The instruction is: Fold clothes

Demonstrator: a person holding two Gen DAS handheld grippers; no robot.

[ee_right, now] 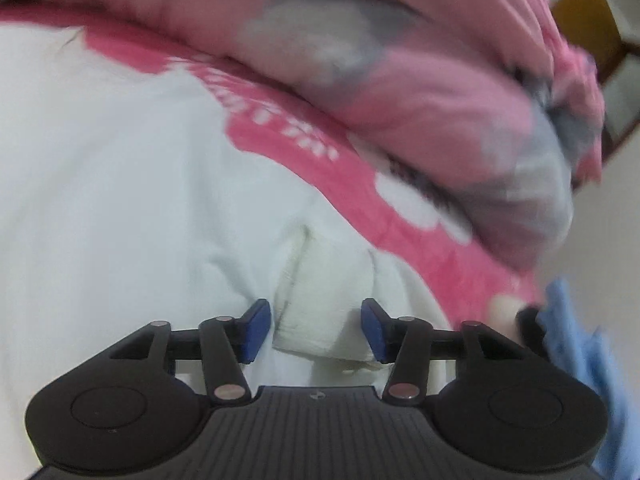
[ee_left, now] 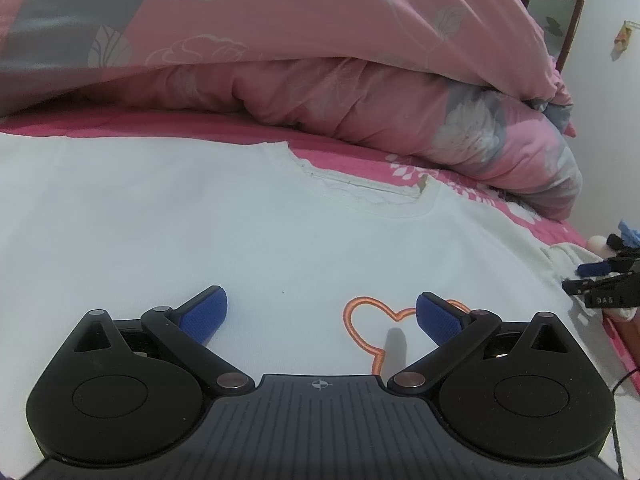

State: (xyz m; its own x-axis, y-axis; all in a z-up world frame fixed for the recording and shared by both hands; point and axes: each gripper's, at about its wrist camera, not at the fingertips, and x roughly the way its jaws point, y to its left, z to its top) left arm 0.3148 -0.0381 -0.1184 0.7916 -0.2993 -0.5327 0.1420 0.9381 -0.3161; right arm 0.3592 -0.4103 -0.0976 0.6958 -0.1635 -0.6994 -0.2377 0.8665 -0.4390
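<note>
A white T-shirt (ee_left: 200,220) lies flat on the bed, chest up, with its collar (ee_left: 360,192) at the far side and an orange heart outline (ee_left: 360,320) on the front. My left gripper (ee_left: 320,296) hovers just over the chest, open, with only flat cloth below it. In the right wrist view, which is blurred, my right gripper (ee_right: 316,320) stands open over the shirt's edge. A bunched short sleeve (ee_right: 320,280) lies between its blue pads (ee_right: 256,332), and the left pad stands apart from the cloth. The right gripper (ee_left: 580,278) also shows at the right edge of the left wrist view.
A thick pink floral quilt (ee_left: 320,60) is heaped along the far side of the bed. The pink flowered sheet (ee_right: 360,184) shows between quilt and shirt. Blue fabric (ee_right: 580,360) and a fingertip (ee_right: 504,308) sit at the right. A wood-framed mirror (ee_left: 560,12) stands by the wall.
</note>
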